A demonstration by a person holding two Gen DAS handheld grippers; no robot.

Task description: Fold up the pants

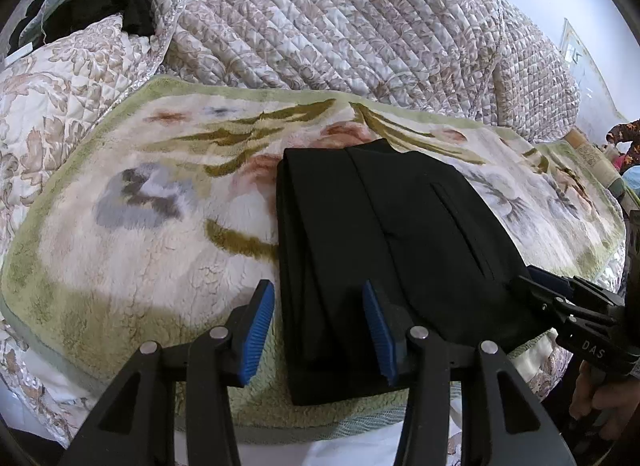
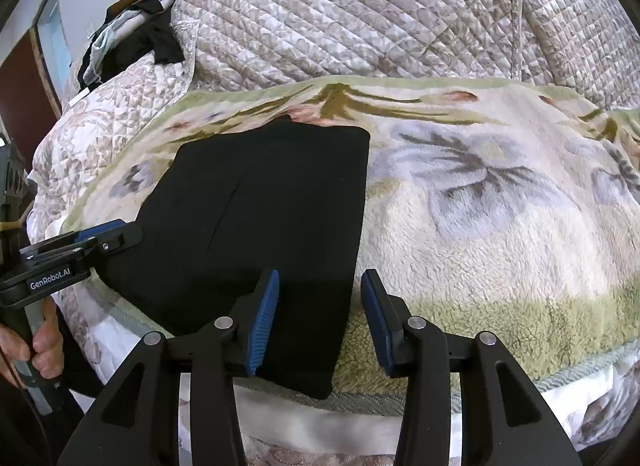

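Black pants (image 1: 384,250) lie folded into a flat rectangle on a fleece floral blanket (image 1: 160,225); they also show in the right wrist view (image 2: 260,217). My left gripper (image 1: 320,330) is open and empty, its jaws straddling the near left edge of the pants. My right gripper (image 2: 320,318) is open and empty, its jaws straddling the near right edge. The right gripper also shows at the pants' right side in the left wrist view (image 1: 560,298). The left gripper shows at the pants' left side in the right wrist view (image 2: 100,242).
The blanket (image 2: 500,225) lies on a sofa covered in quilted floral fabric (image 1: 320,17). Dark clothes (image 1: 120,5) are heaped on the far left armrest. A wall and door (image 2: 24,77) stand at the left. Bare blanket lies left and right of the pants.
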